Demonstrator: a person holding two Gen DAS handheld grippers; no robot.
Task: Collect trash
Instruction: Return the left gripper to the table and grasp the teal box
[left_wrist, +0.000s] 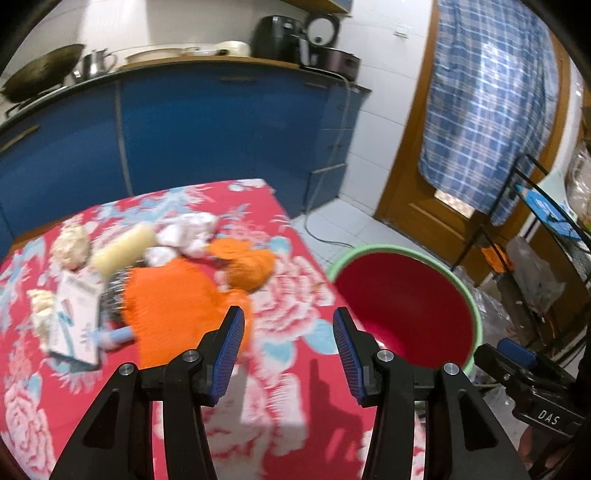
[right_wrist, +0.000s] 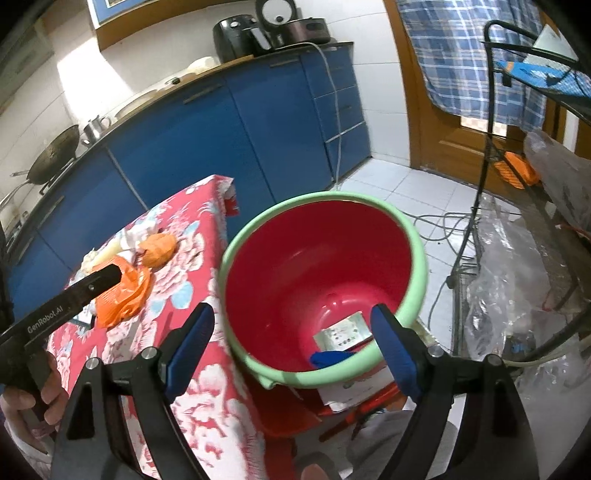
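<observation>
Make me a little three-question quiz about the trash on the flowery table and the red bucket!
1. True or false: the red bucket already has something lying in it.
2. Which gripper is over the bucket: A) left gripper B) right gripper?
3. Fill in: the big crumpled bag on the tablecloth is colored ____.

Key:
1. True: a silvery packet and a blue scrap lie at the bottom.
2. B; it is open and empty. The left one, also open, is over the table.
3. Orange.
</observation>
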